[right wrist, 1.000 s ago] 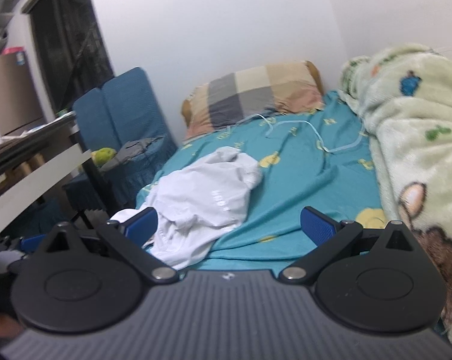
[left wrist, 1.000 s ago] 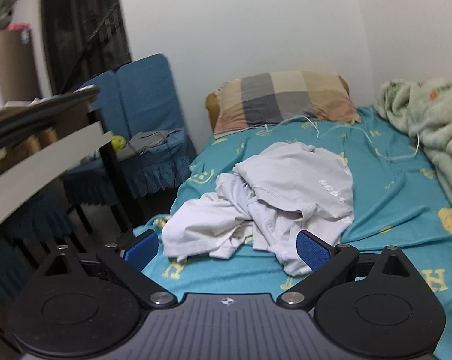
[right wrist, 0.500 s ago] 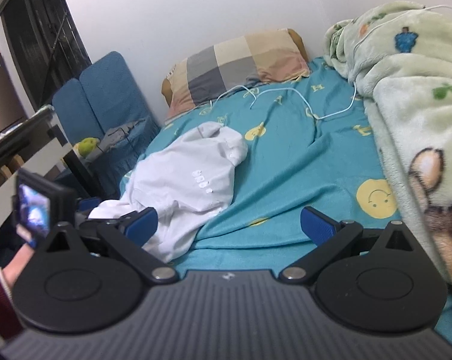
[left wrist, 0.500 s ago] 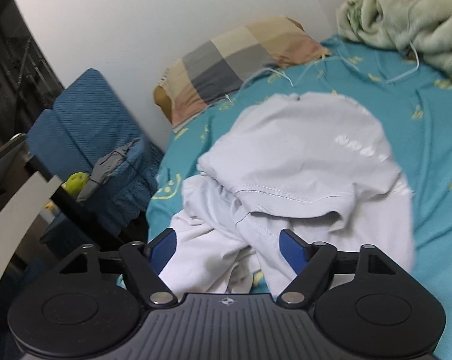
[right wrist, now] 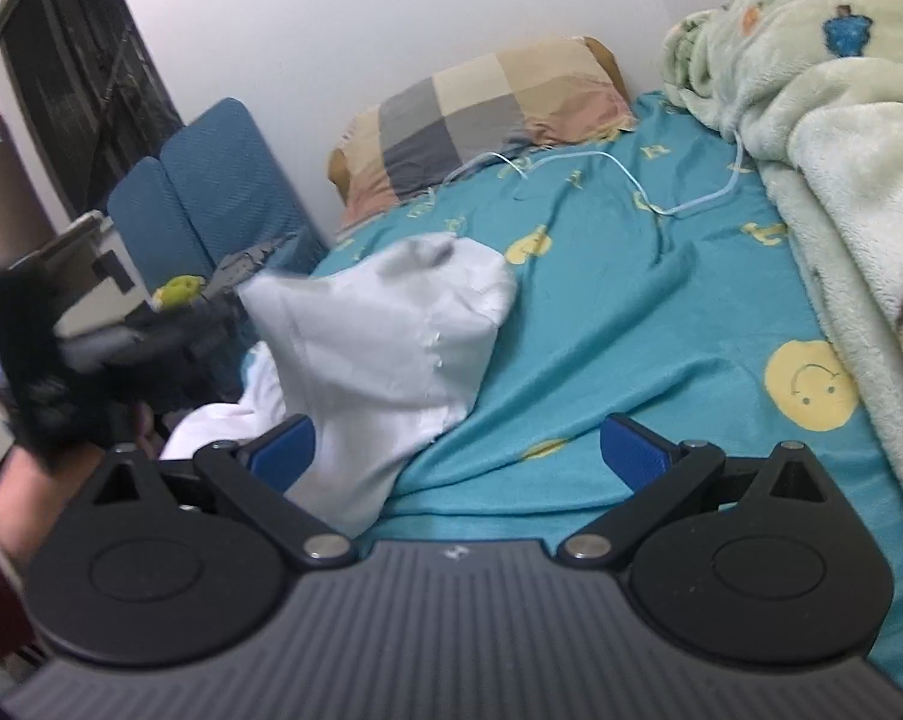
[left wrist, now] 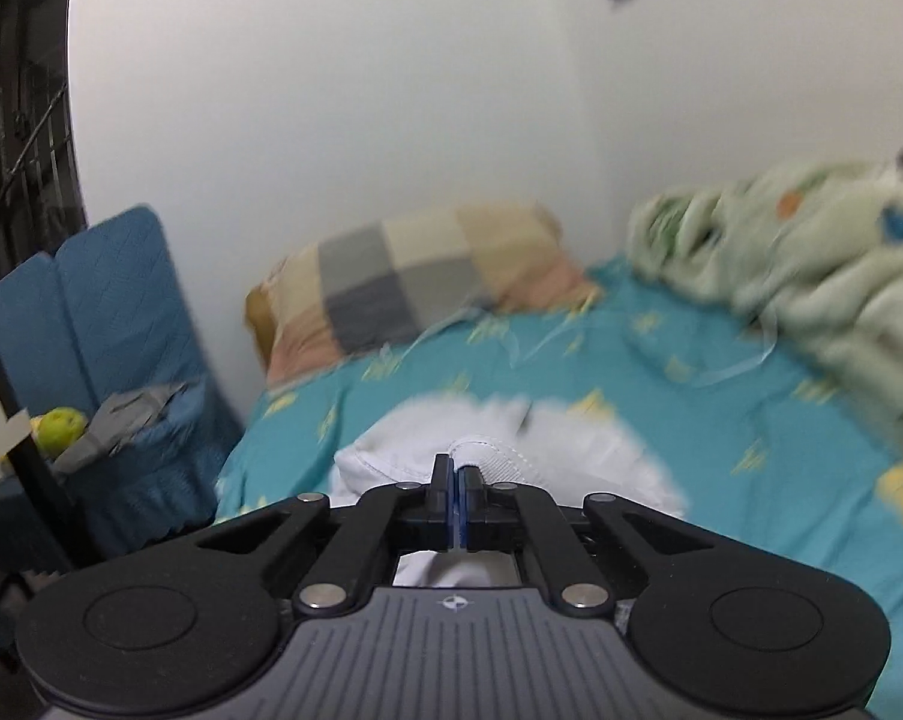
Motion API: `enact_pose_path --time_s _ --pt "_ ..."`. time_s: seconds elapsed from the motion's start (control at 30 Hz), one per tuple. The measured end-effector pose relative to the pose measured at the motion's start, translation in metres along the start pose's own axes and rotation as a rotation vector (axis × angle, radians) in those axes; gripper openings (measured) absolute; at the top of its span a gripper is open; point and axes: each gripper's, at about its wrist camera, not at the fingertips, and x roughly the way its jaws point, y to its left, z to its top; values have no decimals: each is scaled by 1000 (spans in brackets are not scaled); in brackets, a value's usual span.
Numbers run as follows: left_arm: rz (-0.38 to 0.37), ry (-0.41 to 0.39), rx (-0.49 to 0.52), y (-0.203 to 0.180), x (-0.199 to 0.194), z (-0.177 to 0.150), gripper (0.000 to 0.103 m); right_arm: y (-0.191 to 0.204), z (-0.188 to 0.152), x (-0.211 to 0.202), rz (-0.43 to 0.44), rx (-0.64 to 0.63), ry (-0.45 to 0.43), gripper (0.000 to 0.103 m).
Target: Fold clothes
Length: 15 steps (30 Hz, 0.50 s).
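A white garment (right wrist: 385, 330) lies crumpled on the teal bedsheet (right wrist: 631, 312) near the bed's left edge. My left gripper (left wrist: 456, 480) is shut on a fold of the white garment (left wrist: 499, 456) and lifts it, so the cloth stands up in a peak in the right wrist view. The left gripper also shows blurred at the left of the right wrist view (right wrist: 169, 342). My right gripper (right wrist: 457, 450) is open and empty, just in front of the garment's near edge.
A checked pillow (right wrist: 481, 120) lies at the head of the bed. A green fleece blanket (right wrist: 841, 138) is piled along the right side. A white cable (right wrist: 619, 168) runs across the sheet. A blue chair (right wrist: 211, 192) with a green ball stands left of the bed.
My left gripper has closed on the white garment and raised it, with the view tilting up. My right gripper has moved a little closer to the bed and stays open.
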Motion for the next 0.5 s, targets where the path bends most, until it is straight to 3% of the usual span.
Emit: enact_pose_path --time_s 0.27,0.37,0.5 --pt "-123 -100 -82 -24 -125 41 1 24 -3 -26 138 -62 -39 103" --pt "-135 -117 -146 -23 -162 38 1 38 -8 -31 220 -94 1 103" --pt "-151 -135 -226 -14 -179 25 1 62 -23 -23 243 -107 60 103"
